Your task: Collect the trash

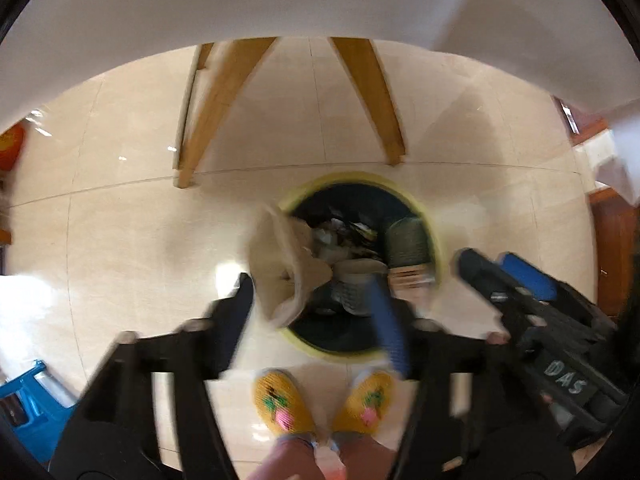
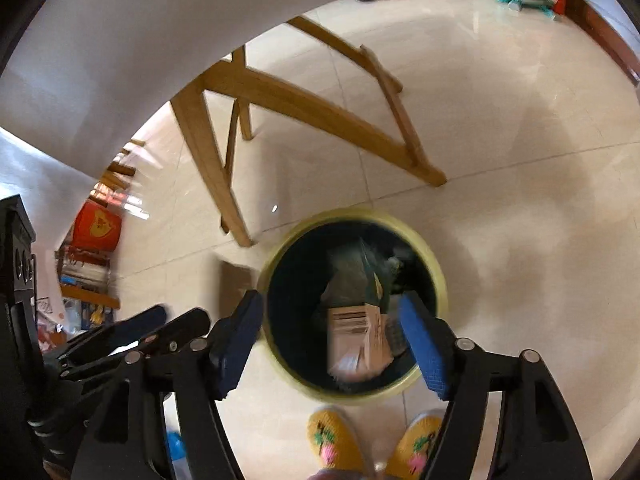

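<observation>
Slippers: yellow knitted slippers (image 1: 282, 404) stand on the floor just beside the bin's near rim, so the person can drop things straight down.
Left hand-held gripper (image 1: 312, 312): fingers spread, nothing clamped; it hangs over the bin's near left rim.
Crumpled paper (image 1: 284, 264): a pale scrap, blurred, hanging free over the bin's left rim just beyond the fingers, apparently let go to fall in.
Right hand-held gripper (image 2: 334, 340): fingers wide apart and empty, framing the bin mouth.
Trash bin (image 2: 434, 264): round, yellow-rimmed, dark inside, already holding a cardboard box (image 2: 356, 338) and other rubbish.
Floor (image 1: 120, 240): glossy cream tiles.
Desk legs (image 1: 216, 108): splayed wood just beyond the bin, beneath a white top.
Room: cluttered shelves at the far left.
</observation>
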`<state>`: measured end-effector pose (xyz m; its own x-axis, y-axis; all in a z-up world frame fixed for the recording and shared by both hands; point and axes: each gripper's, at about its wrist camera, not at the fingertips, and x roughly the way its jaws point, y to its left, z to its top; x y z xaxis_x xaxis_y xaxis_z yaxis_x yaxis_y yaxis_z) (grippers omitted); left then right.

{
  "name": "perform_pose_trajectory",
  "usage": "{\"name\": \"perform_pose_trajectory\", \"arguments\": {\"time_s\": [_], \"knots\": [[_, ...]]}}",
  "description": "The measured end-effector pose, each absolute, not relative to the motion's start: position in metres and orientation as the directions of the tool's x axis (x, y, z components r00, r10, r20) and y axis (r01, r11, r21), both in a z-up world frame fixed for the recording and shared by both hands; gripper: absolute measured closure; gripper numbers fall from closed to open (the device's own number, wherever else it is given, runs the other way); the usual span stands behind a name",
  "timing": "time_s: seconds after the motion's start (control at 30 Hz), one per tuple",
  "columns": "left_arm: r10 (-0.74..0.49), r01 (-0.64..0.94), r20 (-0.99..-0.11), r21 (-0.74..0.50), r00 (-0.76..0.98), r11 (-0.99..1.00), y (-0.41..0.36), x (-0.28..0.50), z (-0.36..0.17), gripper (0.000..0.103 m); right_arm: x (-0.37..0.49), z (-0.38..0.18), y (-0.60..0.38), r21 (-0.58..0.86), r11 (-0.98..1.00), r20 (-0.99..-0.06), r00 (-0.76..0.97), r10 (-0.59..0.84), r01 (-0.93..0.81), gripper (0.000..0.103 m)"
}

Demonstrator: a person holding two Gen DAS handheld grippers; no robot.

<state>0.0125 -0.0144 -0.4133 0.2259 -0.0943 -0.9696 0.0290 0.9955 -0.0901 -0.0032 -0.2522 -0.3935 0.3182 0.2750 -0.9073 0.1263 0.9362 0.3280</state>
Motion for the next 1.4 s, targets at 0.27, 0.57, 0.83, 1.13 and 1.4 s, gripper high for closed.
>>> {"name": "perform_pose_trajectory", "arguments": {"time_s": [0.27,0.57,0.83,1.13,1.4], "knots": [[-0.07,0.003,-0.962,-0.072,0.263,0.997,-0.006,0.007,-0.434,0.025,0.003,-0.415,-0.258,0.272,0.953,-0.925,0.311,0.22,0.135,0.029],[-0.055,-0.02,-0.952,-0.063,0.301,0.998,-0.002,-0.001,-0.417,0.024,0.0,-0.405,-0.256,0.248,0.96,-0.93,0.31,0.198,0.132,0.026],[-0.002,-0.054,-0.948,-0.02,0.319,0.998,0.001,-0.013,-0.372,0.024,-0.007,-0.358,-0.256,0.217,0.969,-0.925,0.34,0.167,0.115,0.021],[0.013,-0.068,-0.936,-0.012,0.353,0.998,-0.001,-0.031,-0.289,0.024,-0.014,-0.274,-0.253,0.21,0.976,-0.914,0.366,0.175,0.058,0.014],[0.008,-0.093,-0.922,-0.031,0.387,0.995,-0.003,-0.036,-0.207,0.024,-0.019,-0.188,-0.256,0.223,0.973,-0.9,0.397,0.182,0.06,0.013]]}}
